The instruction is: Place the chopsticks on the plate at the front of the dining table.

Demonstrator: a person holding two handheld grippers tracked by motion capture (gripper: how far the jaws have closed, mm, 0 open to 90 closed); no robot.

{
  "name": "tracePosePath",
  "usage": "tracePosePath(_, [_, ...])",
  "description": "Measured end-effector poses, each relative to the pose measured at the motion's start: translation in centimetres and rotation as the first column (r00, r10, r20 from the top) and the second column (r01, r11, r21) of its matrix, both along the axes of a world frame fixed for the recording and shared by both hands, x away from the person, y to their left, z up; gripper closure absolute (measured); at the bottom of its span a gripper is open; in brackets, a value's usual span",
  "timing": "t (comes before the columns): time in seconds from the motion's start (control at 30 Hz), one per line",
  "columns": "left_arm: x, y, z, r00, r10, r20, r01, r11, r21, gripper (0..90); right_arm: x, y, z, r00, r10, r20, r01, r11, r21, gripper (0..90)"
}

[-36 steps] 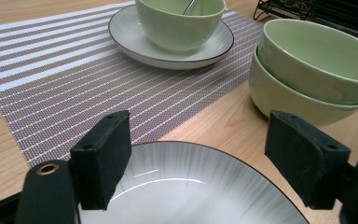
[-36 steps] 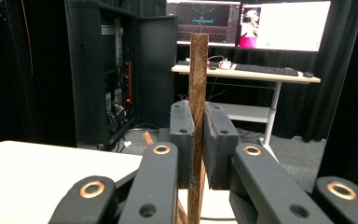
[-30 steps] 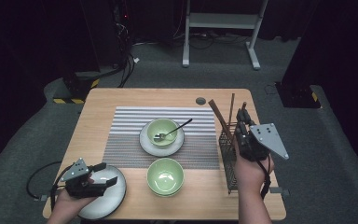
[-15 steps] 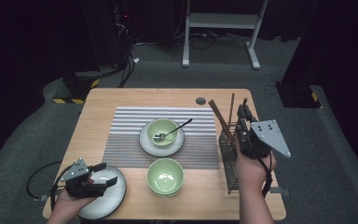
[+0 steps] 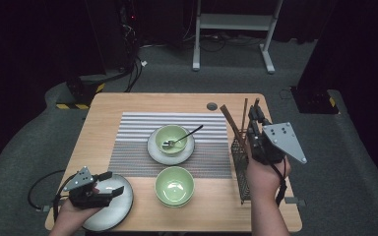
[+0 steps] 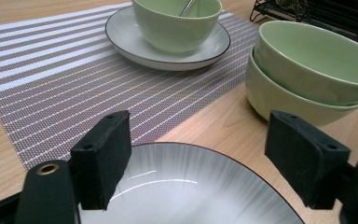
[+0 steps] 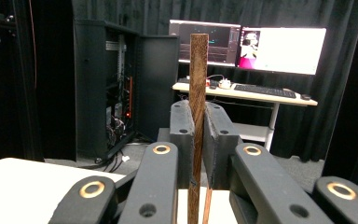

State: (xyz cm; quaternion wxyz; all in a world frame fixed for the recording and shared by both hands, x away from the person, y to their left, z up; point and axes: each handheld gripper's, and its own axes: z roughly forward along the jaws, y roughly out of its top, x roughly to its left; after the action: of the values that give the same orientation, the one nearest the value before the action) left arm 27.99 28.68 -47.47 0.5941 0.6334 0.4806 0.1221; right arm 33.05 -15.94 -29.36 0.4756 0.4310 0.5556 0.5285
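My right gripper (image 5: pixel 255 114) hangs over the black wire rack (image 5: pixel 240 169) at the table's right edge, and the right gripper view shows it (image 7: pixel 198 123) shut on an upright brown wooden chopstick (image 7: pixel 198 84). Other chopsticks (image 5: pixel 232 127) lean out of the rack. At the front left, my left gripper (image 5: pixel 111 184) rests low over a grey plate (image 5: pixel 110 214). In the left gripper view it (image 6: pixel 209 154) is open, with the plate (image 6: pixel 186 191) under and between the pads and nothing gripped.
A green bowl (image 5: pixel 171 137) holding a spoon (image 5: pixel 187 135) stands on a white saucer (image 5: pixel 153 150) on the striped placemat (image 5: pixel 133 142). Two stacked green bowls (image 5: pixel 174 186) sit in front of the mat, close to the right of the grey plate.
The right gripper has edged slightly up the picture with the chopstick still in it. The left gripper and the dishes have not moved.
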Motion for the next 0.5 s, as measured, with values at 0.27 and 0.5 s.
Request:
tracePosePath(0.27, [0.02,-0.06,-0.02,1.0000,0.002,0.000,-0.002,1.0000,-0.003,23.1,0.07,0.33,0.02,1.0000,0.006,0.003,-0.006,1.0000,-0.003,83.0])
tracePosePath(0.5, [-0.03,-0.22,-0.07,1.0000,0.003,0.000,-0.003,1.0000,-0.004,23.0,0.06,0.68,0.30,0.9999,0.015,0.007,-0.015,0.9999,-0.006,83.0])
